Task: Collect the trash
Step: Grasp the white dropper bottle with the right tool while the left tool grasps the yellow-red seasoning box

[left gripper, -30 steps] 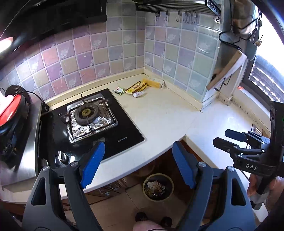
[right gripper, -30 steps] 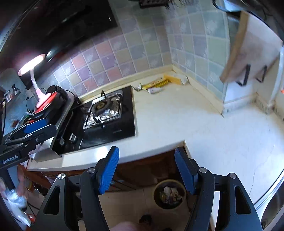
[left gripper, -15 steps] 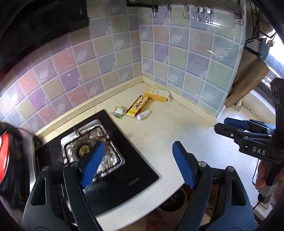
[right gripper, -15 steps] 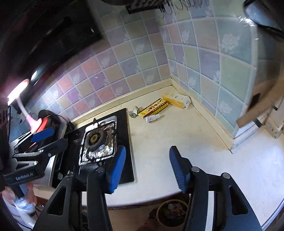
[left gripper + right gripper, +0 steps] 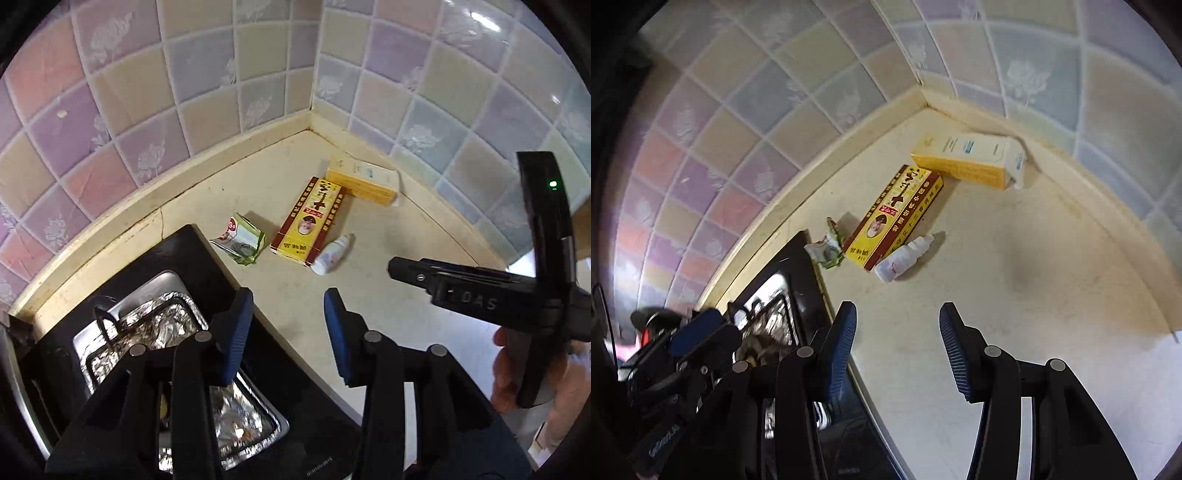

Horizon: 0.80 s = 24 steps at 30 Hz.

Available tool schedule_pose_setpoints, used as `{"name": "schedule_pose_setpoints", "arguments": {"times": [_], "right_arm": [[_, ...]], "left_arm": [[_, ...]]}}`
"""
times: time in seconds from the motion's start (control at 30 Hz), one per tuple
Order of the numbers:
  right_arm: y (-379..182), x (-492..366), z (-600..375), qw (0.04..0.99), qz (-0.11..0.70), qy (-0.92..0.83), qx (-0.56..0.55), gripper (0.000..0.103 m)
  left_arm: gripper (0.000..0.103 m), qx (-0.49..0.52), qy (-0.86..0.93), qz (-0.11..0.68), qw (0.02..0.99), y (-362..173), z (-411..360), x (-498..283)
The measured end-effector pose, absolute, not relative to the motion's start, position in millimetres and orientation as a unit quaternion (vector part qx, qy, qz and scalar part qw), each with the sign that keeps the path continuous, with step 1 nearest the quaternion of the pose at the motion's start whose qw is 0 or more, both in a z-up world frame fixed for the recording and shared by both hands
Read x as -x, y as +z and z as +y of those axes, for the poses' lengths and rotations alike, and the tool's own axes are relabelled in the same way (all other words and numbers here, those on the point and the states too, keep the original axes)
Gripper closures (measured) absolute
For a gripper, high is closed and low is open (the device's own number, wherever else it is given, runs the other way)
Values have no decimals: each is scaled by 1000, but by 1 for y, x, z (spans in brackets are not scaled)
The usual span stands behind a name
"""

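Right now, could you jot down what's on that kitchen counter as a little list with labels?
place: counter corner by tiled walls
trash: green wrapper, red-yellow box, white bottle, yellow-white box
layout: the boxes touch at a corner; bottle lying beside red-yellow box
stove: left of the trash, foil-lined
left claw: closing, empty
right claw: open, empty

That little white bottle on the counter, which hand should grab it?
Probably the right. The right gripper hangs over bare counter with the bottle just ahead. The left gripper, its jaws closing on nothing, sits over the stove edge, nearer the green wrapper.
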State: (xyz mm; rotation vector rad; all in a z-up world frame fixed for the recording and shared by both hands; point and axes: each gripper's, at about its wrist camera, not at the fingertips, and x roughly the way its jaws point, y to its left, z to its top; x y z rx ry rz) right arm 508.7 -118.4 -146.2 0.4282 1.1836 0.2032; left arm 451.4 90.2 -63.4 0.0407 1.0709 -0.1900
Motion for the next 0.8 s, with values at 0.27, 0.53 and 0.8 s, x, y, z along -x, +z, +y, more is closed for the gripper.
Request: {"name": "schedule_pose_setpoints", "arguments": {"times": [0.27, 0.53, 0.8], "right_arm": [[-216, -573, -100, 766, 594, 61, -236, 61], [-251, -600, -82, 747, 620, 46, -236, 65], [-263, -603, -80, 760, 615, 35, -206, 77]], "left_arm": [[72, -18, -104, 528, 843, -99, 104, -496], [72, -11, -107, 533, 839, -112, 107, -518], [70, -8, -129, 542, 830, -122, 88, -538]]}}
